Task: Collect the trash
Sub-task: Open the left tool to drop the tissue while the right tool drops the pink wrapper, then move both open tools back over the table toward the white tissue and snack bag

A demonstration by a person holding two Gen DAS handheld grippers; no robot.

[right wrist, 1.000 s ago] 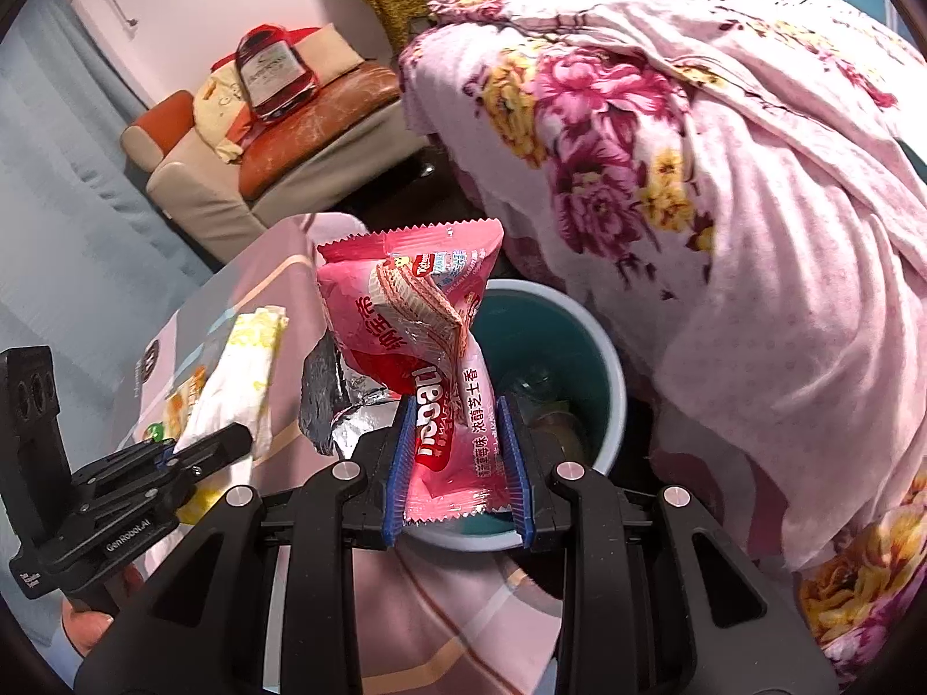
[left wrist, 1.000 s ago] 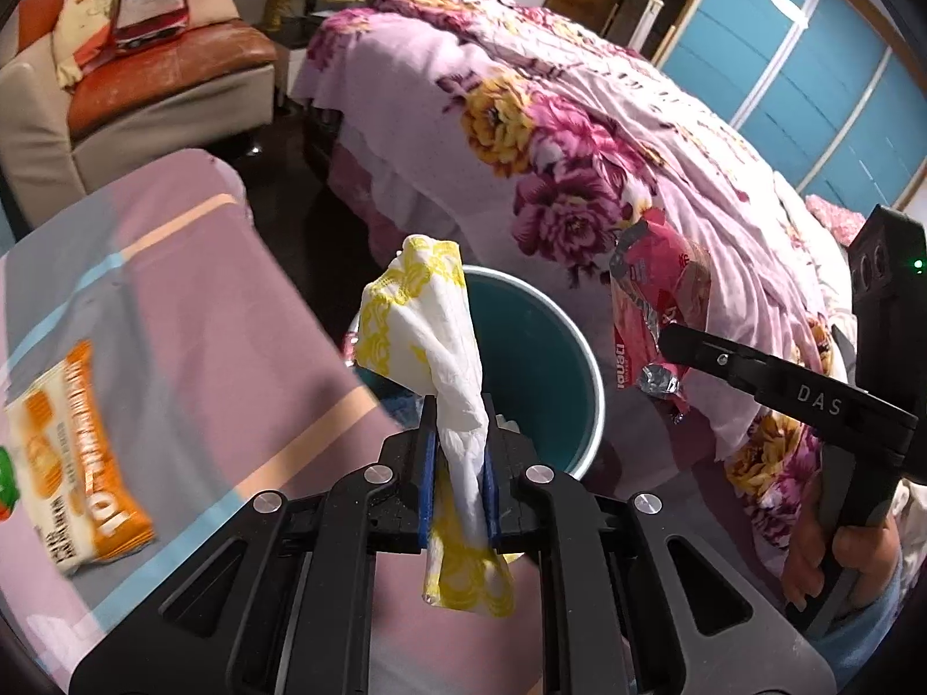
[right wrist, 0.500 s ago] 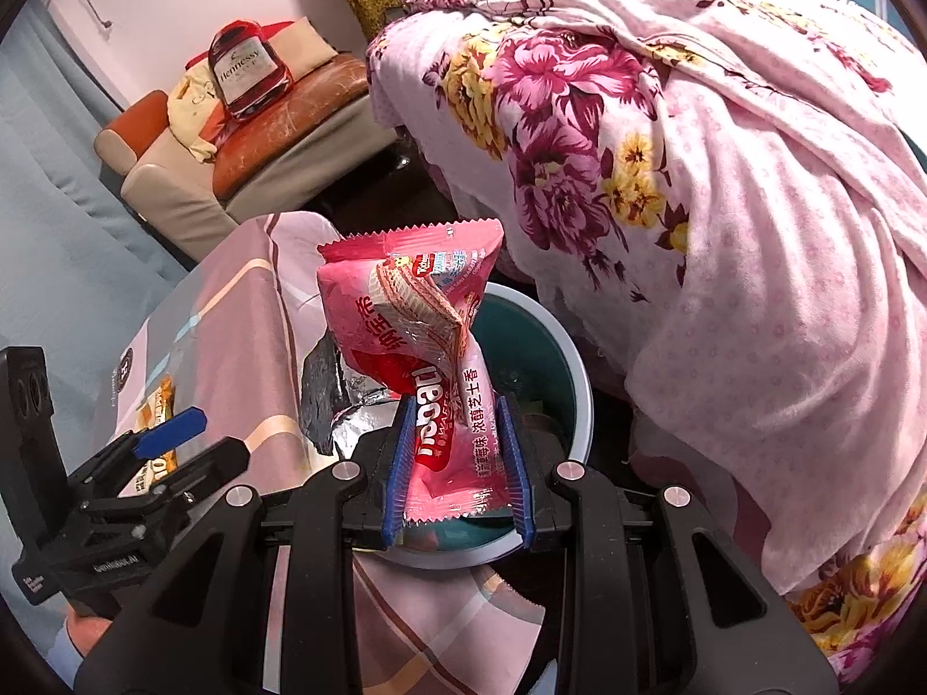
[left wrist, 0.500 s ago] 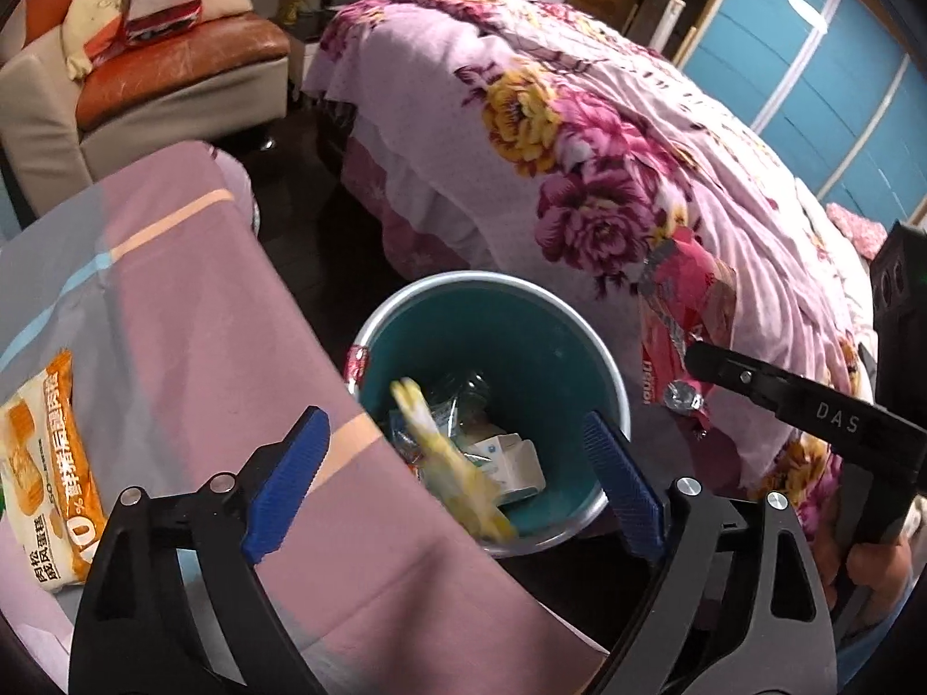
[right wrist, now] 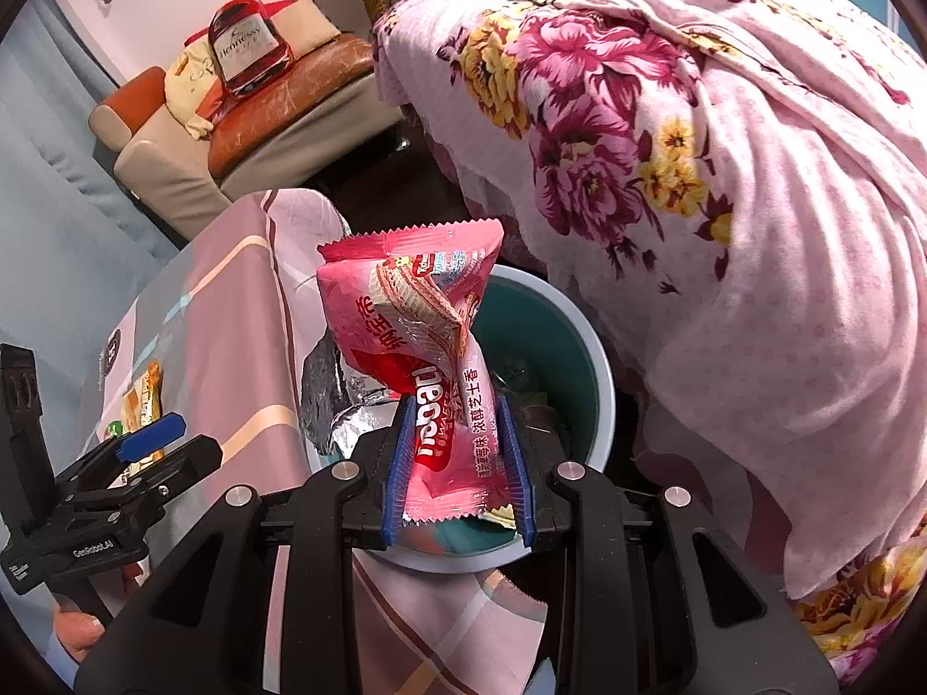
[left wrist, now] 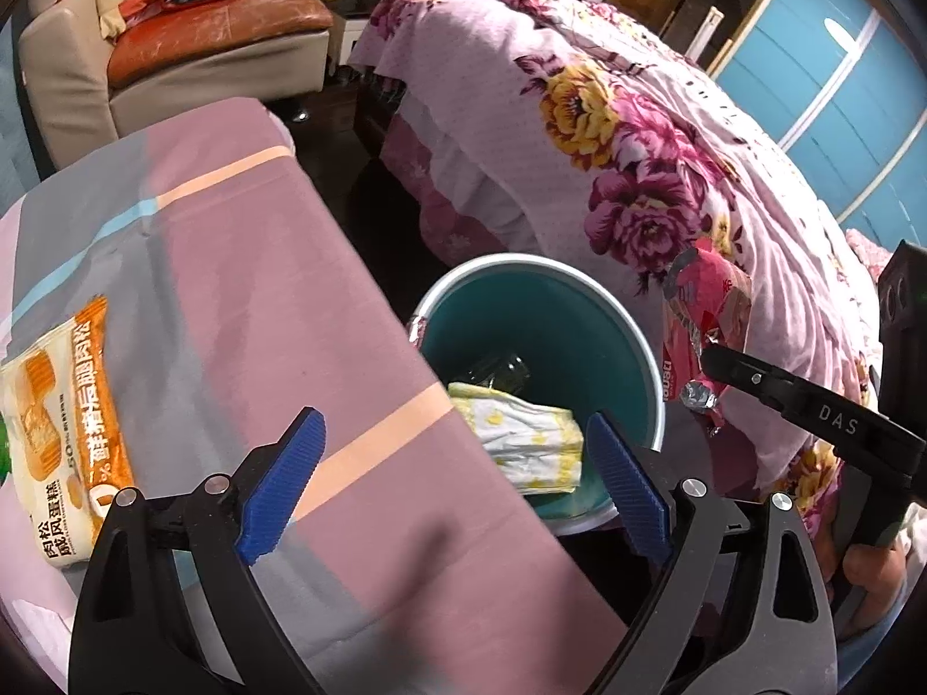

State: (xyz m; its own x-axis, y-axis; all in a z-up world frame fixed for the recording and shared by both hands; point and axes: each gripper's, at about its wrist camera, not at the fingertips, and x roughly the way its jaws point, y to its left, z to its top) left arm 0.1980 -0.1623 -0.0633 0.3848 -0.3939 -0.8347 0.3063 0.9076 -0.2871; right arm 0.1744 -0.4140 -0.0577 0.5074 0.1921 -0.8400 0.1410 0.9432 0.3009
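A teal bin [left wrist: 591, 318] with a pale rim stands on the floor between the table and the bed; it also shows in the right wrist view [right wrist: 599, 382]. A white and yellow wrapper [left wrist: 527, 440] lies inside it. My left gripper [left wrist: 455, 463] is open and empty over the table edge beside the bin. My right gripper [right wrist: 457, 452] is shut on a pink wafer wrapper [right wrist: 423, 336], held above the bin's near rim. The pink wrapper also shows in the left wrist view [left wrist: 704, 318]. An orange and white snack packet [left wrist: 58, 428] lies on the table at the left.
The table carries a pink and grey striped cloth [left wrist: 232, 266]. A bed with a floral pink cover [left wrist: 608, 162] stands close behind the bin. A sofa [left wrist: 191, 52] with cushions is at the back left. Dark floor lies between them.
My left gripper opened and let go of the white and yellow wrapper, which fell into the bin. The right gripper stays shut on the pink wrapper and moved slightly over the bin.
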